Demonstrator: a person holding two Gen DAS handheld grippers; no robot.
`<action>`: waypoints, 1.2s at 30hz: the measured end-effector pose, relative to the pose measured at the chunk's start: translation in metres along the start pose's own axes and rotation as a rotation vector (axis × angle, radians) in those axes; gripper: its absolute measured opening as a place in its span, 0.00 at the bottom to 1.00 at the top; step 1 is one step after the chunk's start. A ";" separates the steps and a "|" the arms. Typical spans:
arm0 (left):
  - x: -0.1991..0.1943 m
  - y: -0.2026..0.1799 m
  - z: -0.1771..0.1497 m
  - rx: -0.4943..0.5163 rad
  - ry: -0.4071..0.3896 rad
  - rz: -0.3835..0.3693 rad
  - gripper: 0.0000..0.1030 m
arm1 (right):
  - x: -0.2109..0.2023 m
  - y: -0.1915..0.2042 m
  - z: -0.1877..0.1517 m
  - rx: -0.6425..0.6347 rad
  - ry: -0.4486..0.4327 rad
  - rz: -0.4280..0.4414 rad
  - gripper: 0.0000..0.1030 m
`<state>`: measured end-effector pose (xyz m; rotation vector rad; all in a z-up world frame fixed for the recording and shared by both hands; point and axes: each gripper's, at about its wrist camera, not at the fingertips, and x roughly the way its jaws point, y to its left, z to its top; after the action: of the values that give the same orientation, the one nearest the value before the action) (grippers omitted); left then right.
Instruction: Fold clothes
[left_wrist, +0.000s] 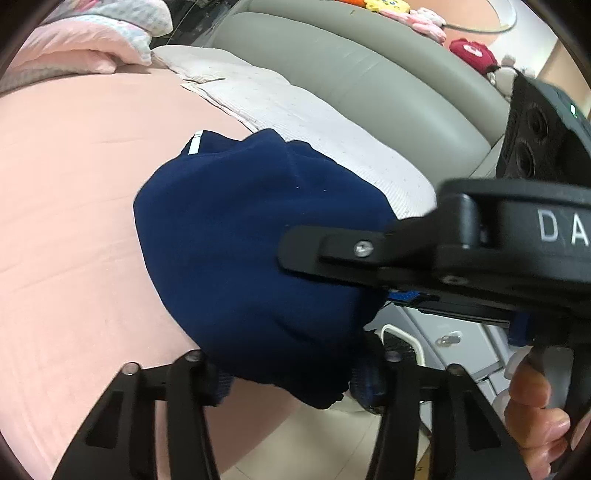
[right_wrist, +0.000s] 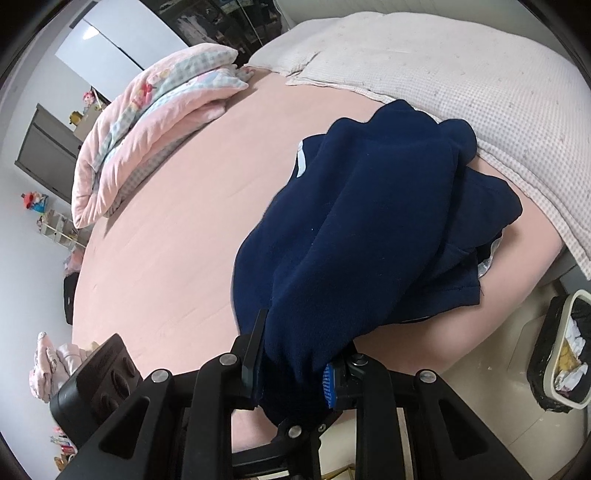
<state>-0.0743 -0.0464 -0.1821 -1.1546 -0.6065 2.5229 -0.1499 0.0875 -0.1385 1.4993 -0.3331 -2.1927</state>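
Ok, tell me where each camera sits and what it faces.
Left wrist: on the left gripper, facing the navy garment on the pink bed; the right gripper and a hand show.
Right wrist: on the right gripper, shut on the garment, facing down the bed toward a folded quilt.
Shared: garment, bed, white cover.

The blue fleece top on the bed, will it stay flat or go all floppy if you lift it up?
Probably floppy: the navy fleece top already sags in soft folds from the right gripper, whose jaws pinch it. It looks light for its size, draping rather than pulling taut. It likely won't slip much, since the fuzzy cloth bunches on the pink bedsheet.
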 end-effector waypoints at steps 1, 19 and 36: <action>0.001 -0.001 -0.001 0.005 0.003 -0.002 0.40 | 0.001 0.000 0.000 -0.003 0.002 -0.005 0.22; 0.003 0.017 0.002 -0.038 0.033 0.022 0.34 | -0.019 -0.022 -0.007 -0.064 -0.005 -0.056 0.52; -0.005 0.065 0.016 -0.178 0.025 0.034 0.34 | -0.040 -0.072 -0.011 0.021 -0.030 -0.162 0.55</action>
<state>-0.0894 -0.1094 -0.2014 -1.2654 -0.8260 2.5202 -0.1442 0.1704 -0.1421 1.5544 -0.2536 -2.3461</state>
